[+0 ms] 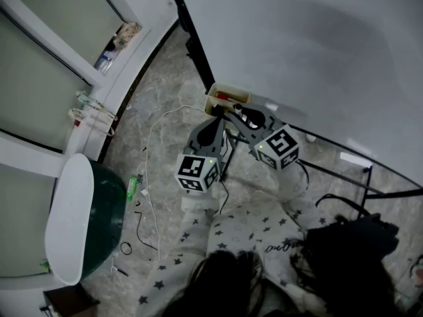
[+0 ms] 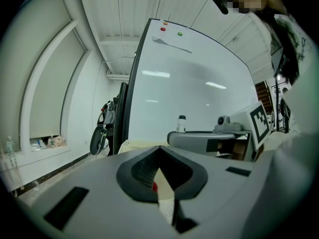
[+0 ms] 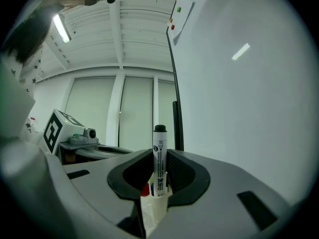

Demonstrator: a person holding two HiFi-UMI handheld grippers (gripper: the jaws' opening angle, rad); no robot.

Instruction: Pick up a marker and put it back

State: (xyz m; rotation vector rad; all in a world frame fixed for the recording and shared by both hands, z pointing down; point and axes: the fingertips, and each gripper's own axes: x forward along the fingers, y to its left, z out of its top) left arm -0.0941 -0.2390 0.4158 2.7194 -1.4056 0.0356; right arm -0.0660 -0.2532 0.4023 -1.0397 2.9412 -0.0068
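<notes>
A white marker with a black cap (image 3: 159, 158) stands upright between the pads of my right gripper (image 3: 159, 184), which is shut on its lower body. It rises out of a cream holder box (image 1: 228, 98) fixed at the whiteboard's (image 1: 297, 45) lower edge; a red marker (image 1: 221, 97) lies in that box. In the head view my right gripper (image 1: 246, 115) sits right at the box. My left gripper (image 1: 217, 123) is beside it on the left, jaws shut and empty, with the cream box and a red spot (image 2: 155, 186) showing through its slit.
Marble floor below with loose white and black cables (image 1: 149, 177). A green bin with a white lid (image 1: 79, 223) stands at the left by the window sill. A black bag (image 1: 350, 249) sits at the lower right. The whiteboard's black stand legs (image 1: 370, 177) run along the right.
</notes>
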